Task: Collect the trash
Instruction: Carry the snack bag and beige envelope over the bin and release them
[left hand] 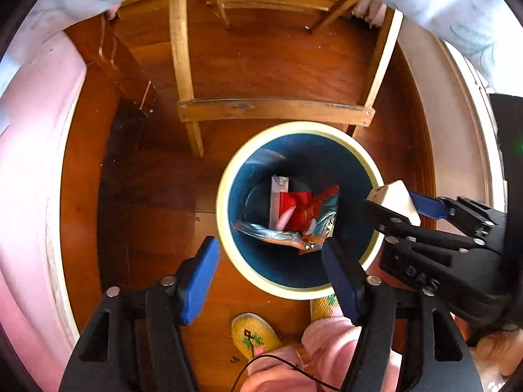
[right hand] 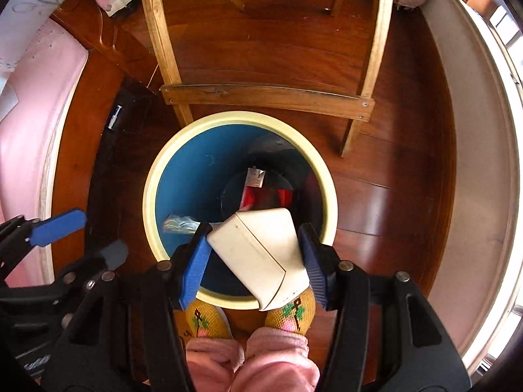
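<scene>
Your right gripper (right hand: 255,258) clamps a white box (right hand: 261,254) above the near rim of the bin (right hand: 157,176). Your left gripper (left hand: 271,281) hangs empty, jaws apart, over wrappers (left hand: 294,215) (red and silver ones) lying inside.

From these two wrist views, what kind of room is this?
Probably a room in a home, maybe a bedroom: polished wood floor, a wooden chair, pink bedding at the edge, and a person's knitted slippers beside a small waste bin.
</scene>
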